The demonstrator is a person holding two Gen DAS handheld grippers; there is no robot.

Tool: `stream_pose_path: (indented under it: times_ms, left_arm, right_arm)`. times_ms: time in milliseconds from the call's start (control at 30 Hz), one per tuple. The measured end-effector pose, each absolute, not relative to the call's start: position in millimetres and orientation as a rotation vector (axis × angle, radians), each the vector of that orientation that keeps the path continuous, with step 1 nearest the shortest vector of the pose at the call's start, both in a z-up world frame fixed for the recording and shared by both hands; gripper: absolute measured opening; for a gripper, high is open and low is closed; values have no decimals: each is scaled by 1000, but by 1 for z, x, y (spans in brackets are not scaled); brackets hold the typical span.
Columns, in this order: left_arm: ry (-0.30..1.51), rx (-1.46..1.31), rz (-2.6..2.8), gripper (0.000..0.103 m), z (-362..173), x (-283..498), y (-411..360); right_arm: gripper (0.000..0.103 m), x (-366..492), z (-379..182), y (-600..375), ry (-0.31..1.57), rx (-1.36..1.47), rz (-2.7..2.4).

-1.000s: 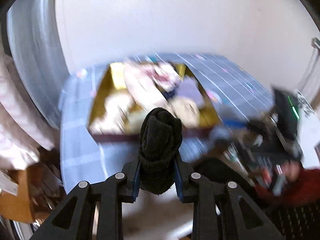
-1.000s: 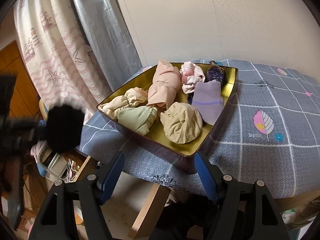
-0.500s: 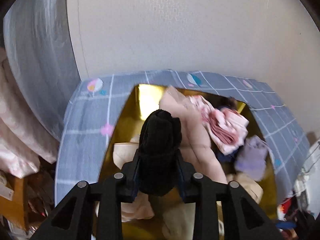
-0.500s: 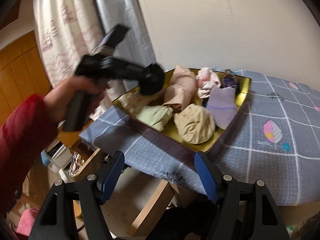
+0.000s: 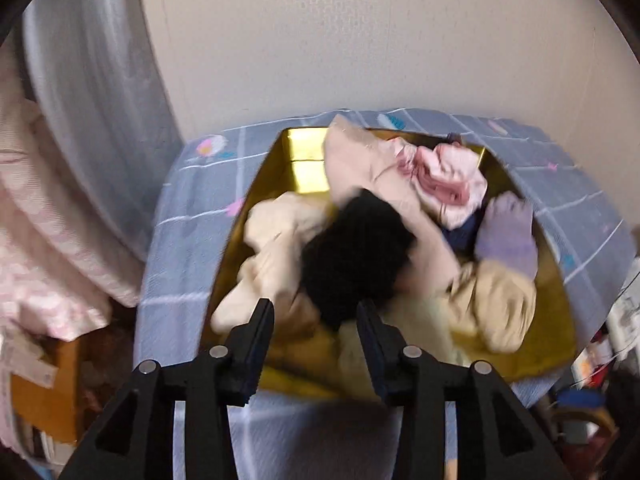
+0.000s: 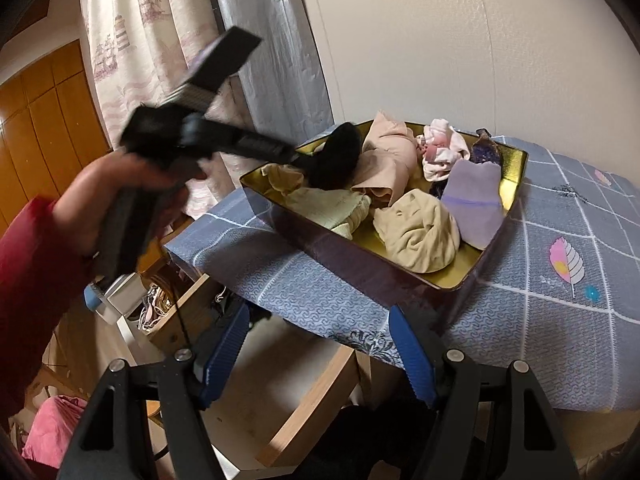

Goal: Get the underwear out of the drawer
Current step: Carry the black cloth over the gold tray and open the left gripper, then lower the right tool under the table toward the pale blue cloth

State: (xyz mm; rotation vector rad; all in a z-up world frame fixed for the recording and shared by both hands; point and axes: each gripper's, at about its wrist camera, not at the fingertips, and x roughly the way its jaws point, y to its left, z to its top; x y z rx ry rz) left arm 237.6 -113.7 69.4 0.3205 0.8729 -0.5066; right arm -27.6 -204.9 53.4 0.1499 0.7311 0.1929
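Note:
A gold-lined drawer tray (image 5: pixel 304 148) (image 6: pixel 516 184) sits on the cloth-covered table, full of rolled underwear. A black bundle (image 5: pixel 356 256) (image 6: pixel 336 156) lies on the pile, against a peach roll (image 6: pixel 388 160). My left gripper (image 5: pixel 314 316) (image 6: pixel 296 156) hangs over the tray's near-left part with its jaws opening. The bundle's lower end sits between the fingertips, and the pads stand clear of it. My right gripper (image 6: pixel 320 344) is open and empty, below and in front of the table edge. A hand (image 6: pixel 120 188) in a red sleeve holds the left gripper.
Beige (image 6: pixel 420 232), lavender (image 6: pixel 476 200), pink-white (image 6: pixel 440 148) and pale green (image 6: pixel 332 208) bundles fill the tray. The table (image 6: pixel 560 280) wears a blue-grey checked cloth. A curtain (image 6: pixel 132 40) hangs at the left; a wooden table leg (image 6: pixel 312 400) and floor clutter lie below.
The left gripper swung forward and down over the tray while shut on the black bundle. Its jaws have now widened and the bundle rests on the pile. The right gripper shifted only slightly.

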Motion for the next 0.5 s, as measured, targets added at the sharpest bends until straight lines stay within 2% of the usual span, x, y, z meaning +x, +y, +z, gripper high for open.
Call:
stream_pose_path:
  times_ms: [267, 333, 400, 500]
  left_arm:
    - [844, 181, -450, 43, 80, 174, -36]
    - [847, 157, -432, 43, 79, 158, -18]
    - [851, 130, -407, 43, 75, 141, 1]
    - [851, 92, -377, 43, 70, 115, 26]
  right_arm:
    - [73, -29, 47, -182, 779, 105, 259]
    - [69, -26, 43, -172, 807, 74, 286]
    - [57, -21, 36, -163, 854, 64, 337]
    - [53, -11, 23, -150, 922, 39, 389]
